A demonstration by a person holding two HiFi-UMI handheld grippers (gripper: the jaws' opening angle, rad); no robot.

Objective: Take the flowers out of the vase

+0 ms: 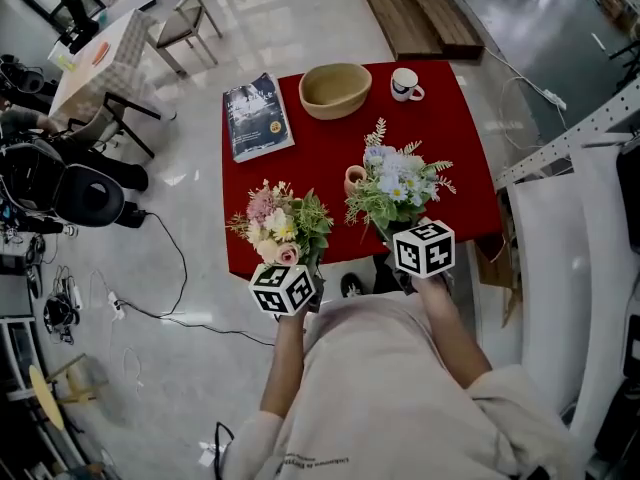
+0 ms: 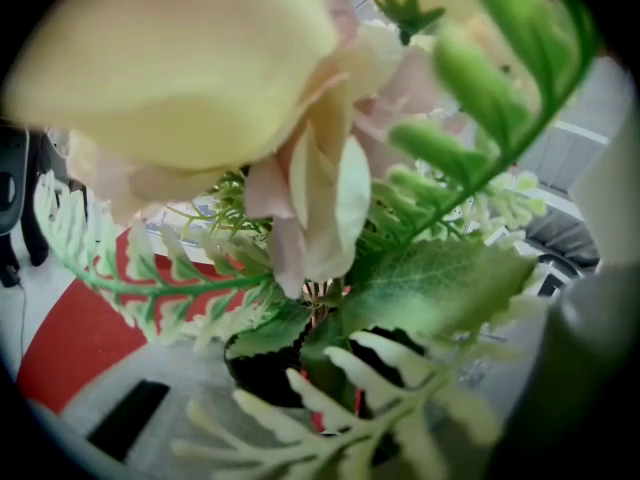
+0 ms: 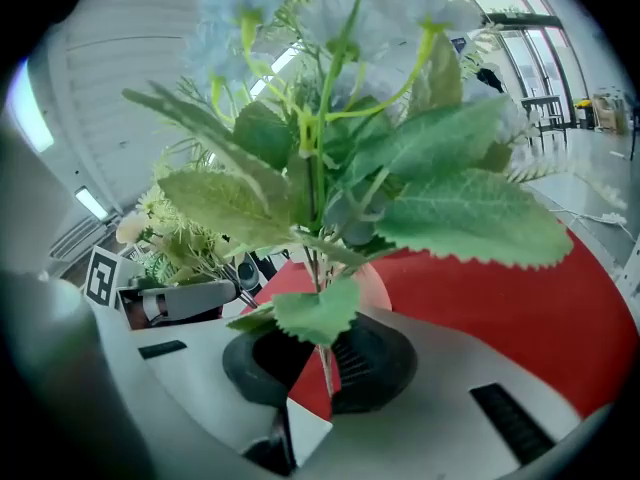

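**Stems toward you, blooms away**

Your pink bunch (image 1: 278,223) and blue bunch (image 1: 400,186) sit over the near edge of the red table (image 1: 330,153), long axes running from the jaws up and away from you; the vase (image 1: 354,179) stands just left of the blue bunch; book (image 1: 257,116), bowl (image 1: 335,90) and mug (image 1: 405,85) lie beyond; your left gripper (image 2: 325,368) pinches the pink bunch's stems, jaws narrowly parted; your right gripper (image 3: 322,368) clamps the blue bunch's thin stems, jaws nearly together.

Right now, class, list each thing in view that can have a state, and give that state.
pink flowers: held by the stems in the left gripper
blue flowers: stem held in the right gripper
vase: upright
bowl: upright, empty
mug: upright
book: closed, lying flat
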